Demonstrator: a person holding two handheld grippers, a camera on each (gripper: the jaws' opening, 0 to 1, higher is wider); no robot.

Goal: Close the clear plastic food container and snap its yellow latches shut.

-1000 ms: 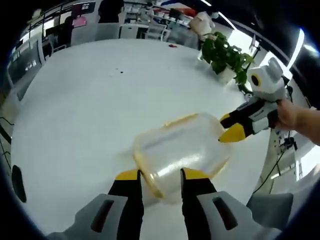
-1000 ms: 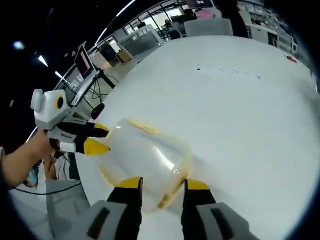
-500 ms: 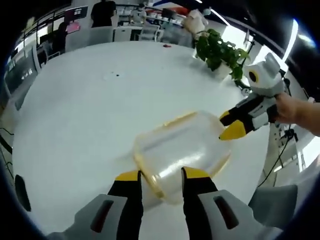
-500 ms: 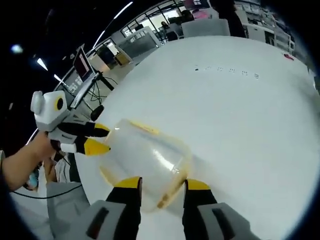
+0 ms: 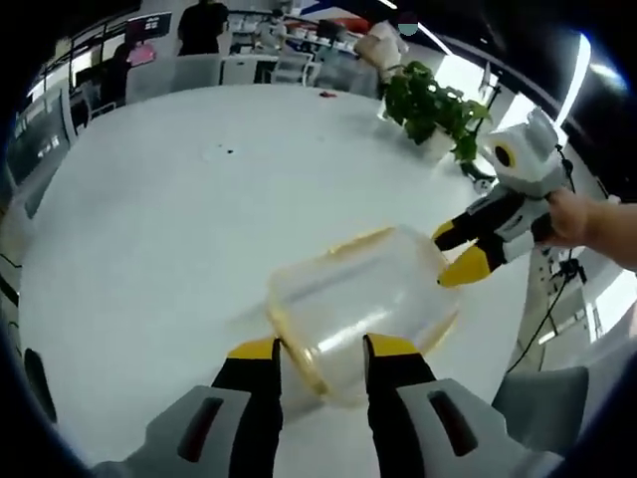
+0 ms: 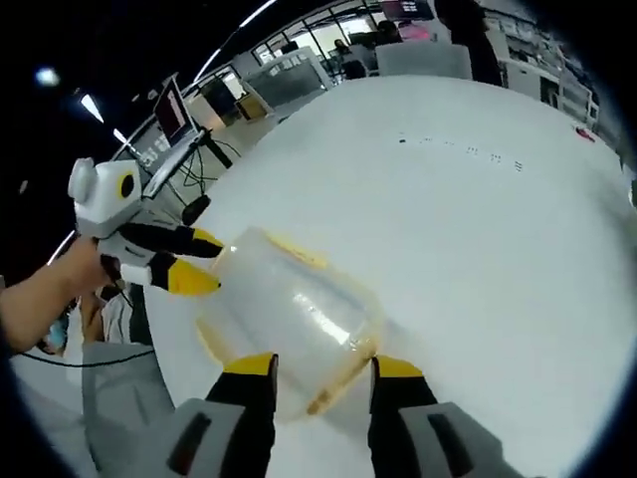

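In the left gripper view, the left gripper (image 5: 318, 349) stands with its jaws apart, their yellow tips straddling the near end of the clear plastic container (image 5: 360, 296), though whether they actually touch it is hard to tell through the clear wall. The container lies on the white table (image 5: 149, 219), its yellow latches (image 5: 299, 354) showing along the rim. At its far end the right gripper (image 5: 460, 251) comes in from the right, jaws spread around that edge, held by a hand (image 5: 582, 221). Beyond, a potted plant (image 5: 433, 105) sits near the table edge.

In the right gripper view, the right gripper (image 6: 323, 366) likewise brackets the container (image 6: 289, 314) with parted jaws, and the left gripper (image 6: 194, 261) meets its far end.
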